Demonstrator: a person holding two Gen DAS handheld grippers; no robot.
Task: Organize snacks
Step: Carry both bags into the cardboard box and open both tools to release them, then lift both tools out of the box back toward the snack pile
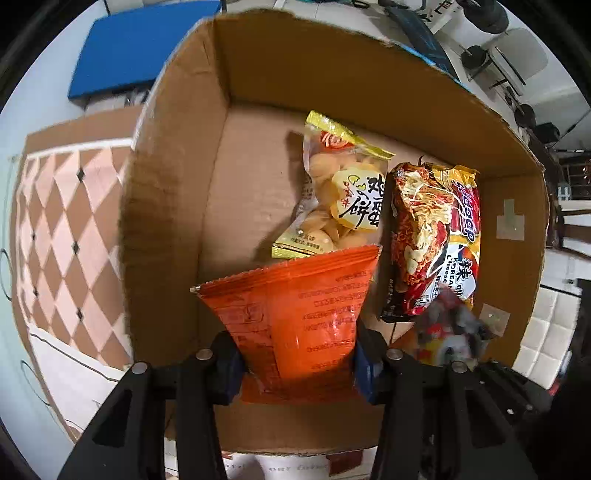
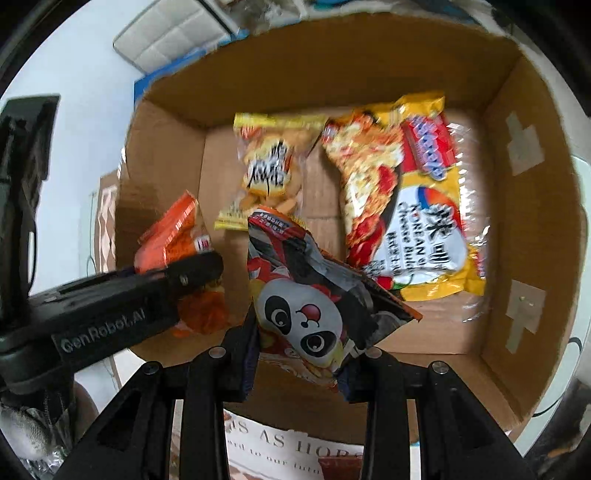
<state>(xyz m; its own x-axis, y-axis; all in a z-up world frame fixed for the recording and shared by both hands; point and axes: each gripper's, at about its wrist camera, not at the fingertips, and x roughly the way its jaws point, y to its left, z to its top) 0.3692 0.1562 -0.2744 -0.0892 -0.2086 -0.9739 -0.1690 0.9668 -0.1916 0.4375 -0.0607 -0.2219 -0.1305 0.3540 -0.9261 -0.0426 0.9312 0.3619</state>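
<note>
An open cardboard box lies below both grippers. On its floor rest a yellow egg-cookie bag and, to its right, a red and yellow Korean cheese noodle packet. My left gripper is shut on an orange snack bag, which hangs inside the box near the left wall. My right gripper is shut on a black and red panda snack bag, held over the box floor in front of the cookie bag and noodle packet. In the right wrist view, a left finger and the orange bag show at left.
The box walls rise on all sides, with tape patches on the right wall. A blue board and a diamond-patterned brown sheet lie left of the box. A printed paper sits under its near edge. A white padded panel lies behind.
</note>
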